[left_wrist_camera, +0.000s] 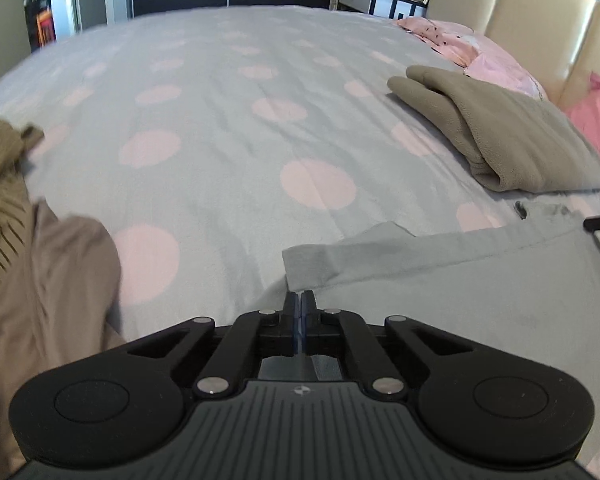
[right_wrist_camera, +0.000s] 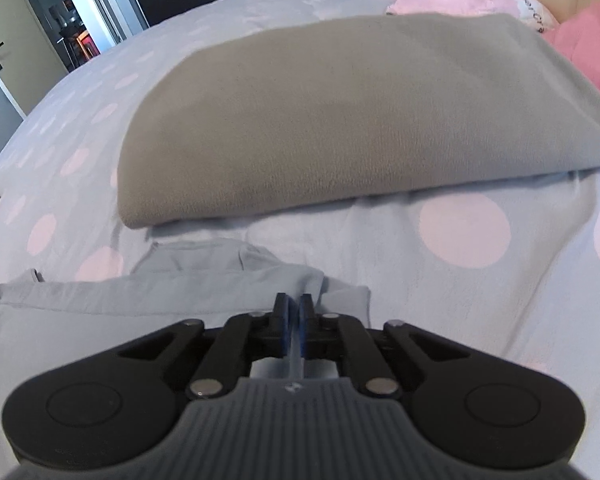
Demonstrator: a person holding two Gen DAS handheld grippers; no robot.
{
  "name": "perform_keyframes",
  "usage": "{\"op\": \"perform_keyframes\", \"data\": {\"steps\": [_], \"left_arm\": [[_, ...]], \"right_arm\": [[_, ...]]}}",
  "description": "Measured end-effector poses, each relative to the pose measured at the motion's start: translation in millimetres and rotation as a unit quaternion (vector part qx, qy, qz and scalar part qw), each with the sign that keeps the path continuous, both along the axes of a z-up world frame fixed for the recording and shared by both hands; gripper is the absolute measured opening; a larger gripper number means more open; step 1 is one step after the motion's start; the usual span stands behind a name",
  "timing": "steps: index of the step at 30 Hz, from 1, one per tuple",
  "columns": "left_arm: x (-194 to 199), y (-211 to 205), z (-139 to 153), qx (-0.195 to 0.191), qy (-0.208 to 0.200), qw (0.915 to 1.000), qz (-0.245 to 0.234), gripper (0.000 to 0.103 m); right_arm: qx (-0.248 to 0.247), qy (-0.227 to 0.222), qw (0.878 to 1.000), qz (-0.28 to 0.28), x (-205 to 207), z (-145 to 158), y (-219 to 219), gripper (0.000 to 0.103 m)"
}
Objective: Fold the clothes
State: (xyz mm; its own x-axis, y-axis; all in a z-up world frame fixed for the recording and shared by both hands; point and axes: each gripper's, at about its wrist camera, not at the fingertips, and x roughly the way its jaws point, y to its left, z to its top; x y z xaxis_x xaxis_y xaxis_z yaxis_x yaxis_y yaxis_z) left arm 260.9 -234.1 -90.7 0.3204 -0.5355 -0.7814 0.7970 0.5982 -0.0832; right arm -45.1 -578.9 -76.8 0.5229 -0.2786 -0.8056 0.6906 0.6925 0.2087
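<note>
A light grey garment [left_wrist_camera: 440,264] lies flat on the bed, near its front edge. My left gripper [left_wrist_camera: 300,298] is shut on this garment's left edge, just behind a folded-over corner. In the right wrist view the same garment [right_wrist_camera: 140,312] spreads to the left. My right gripper [right_wrist_camera: 295,302] is shut on its right end, and a thin strip of grey cloth shows between the pads. Both grippers point down at the bed.
The bed sheet [left_wrist_camera: 220,120] is grey with pink dots. A folded taupe fleece [right_wrist_camera: 340,112] lies just beyond the grey garment. Loose brown clothes [left_wrist_camera: 48,280] are heaped at the left. Pink pillows [left_wrist_camera: 496,68] and a cream headboard [left_wrist_camera: 540,28] are at the right.
</note>
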Motion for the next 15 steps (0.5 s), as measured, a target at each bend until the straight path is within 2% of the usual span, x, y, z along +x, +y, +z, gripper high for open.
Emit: {"op": "perform_keyframes", "data": {"steps": [4,8,11,13,15], "left_arm": [[-3,3,14,-0.013,-0.031,0.9993,0.013,0.0],[1,2,17,-0.01,-0.038,0.9991,0.019,0.0],[4,1,15,-0.014,-0.042,0.9987,0.024,0.0],[5,2,13,-0.013,-0.06,0.9978,0.028,0.0],[12,3,6,0.0,-0.046,0.9984,0.033,0.0]], "right_arm": [[-0.033,-0.007,0.999,-0.002,2,14,6,0.004],[-0.05,-0.02,0.998,-0.012,7,24,5,0.003],[-0.059,-0.022,0.998,-0.019,13,24,4,0.003],[-0.056,-0.012,0.998,-0.019,17,21,1,0.003],[-0.054,-0.002,0.998,-0.02,20,14,-1,0.003]]}}
